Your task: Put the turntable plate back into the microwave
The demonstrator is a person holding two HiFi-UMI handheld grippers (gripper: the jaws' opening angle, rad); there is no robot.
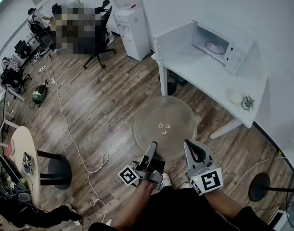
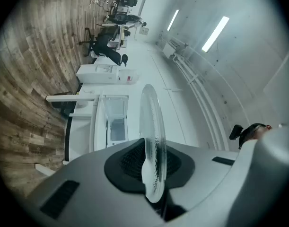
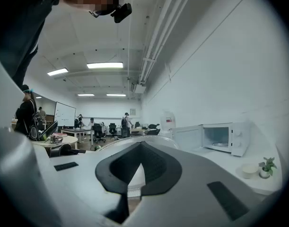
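Since it is glass, plate [image 1: 163, 114]: stiff, slick, breakable.
My left gripper [image 1: 152, 147]: clamped on near rim.
My right gripper [image 1: 191, 144]: closed, apparently under rim.

- Turntable plate [image 1: 163, 124]: was clear, colourless glass.
- Microwave [image 1: 223, 46]: was white inside and out.
- Table [image 1: 204, 78]: was white.
- Floor [image 1: 98, 109]: showed a brown wood-plank pattern.
- Left gripper [image 1: 153, 146], right gripper [image 1: 189, 144]: were grey, with black pads and black-and-white square markers.
- Water dispenser [image 1: 132, 28]: was white with a red label.
- Plant [image 1: 247, 102]: was green.
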